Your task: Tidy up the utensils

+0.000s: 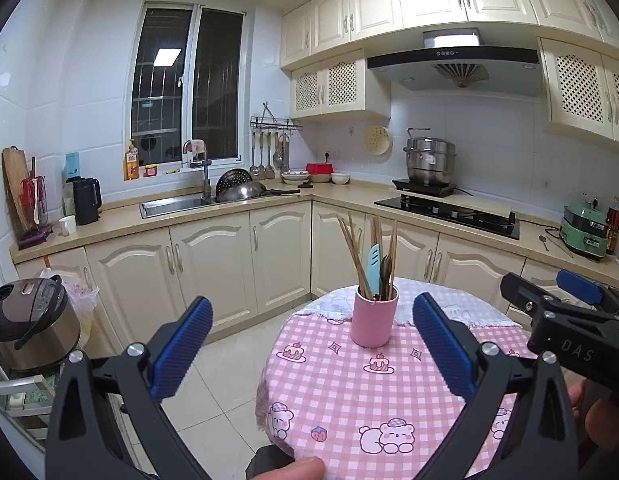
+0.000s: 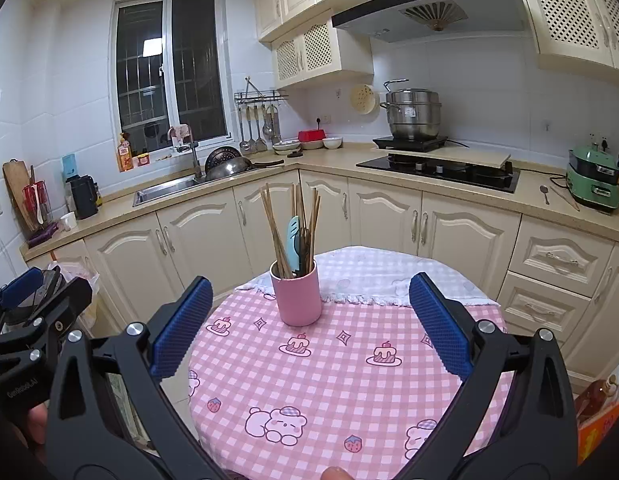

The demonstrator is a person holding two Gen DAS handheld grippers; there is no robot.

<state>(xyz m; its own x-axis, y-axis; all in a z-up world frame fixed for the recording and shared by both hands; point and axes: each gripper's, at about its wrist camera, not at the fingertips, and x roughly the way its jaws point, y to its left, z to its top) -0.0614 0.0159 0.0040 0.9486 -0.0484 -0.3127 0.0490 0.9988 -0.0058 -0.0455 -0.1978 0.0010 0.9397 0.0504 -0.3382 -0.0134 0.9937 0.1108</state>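
A pink cup [image 1: 373, 316] [image 2: 296, 294] stands upright on the far half of a round table with a pink checked cloth [image 1: 349, 400] [image 2: 329, 380]. It holds several wooden chopsticks [image 1: 355, 252] [image 2: 275, 232], a light blue utensil [image 1: 374, 268] [image 2: 293, 240] and a dark utensil [image 1: 385, 272]. My left gripper [image 1: 313, 344] is open and empty, held above the table's near side, short of the cup. My right gripper [image 2: 309, 324] is open and empty, also short of the cup. Each gripper shows at the edge of the other's view.
Cream kitchen cabinets and a counter run behind the table, with a sink [image 1: 173, 204], a gas hob [image 1: 449, 212] and a steel pot [image 1: 429, 160]. A spoon [image 2: 544, 194] lies on the right counter by a green cooker [image 2: 593, 180]. A rice cooker [image 1: 33, 320] stands at the left.
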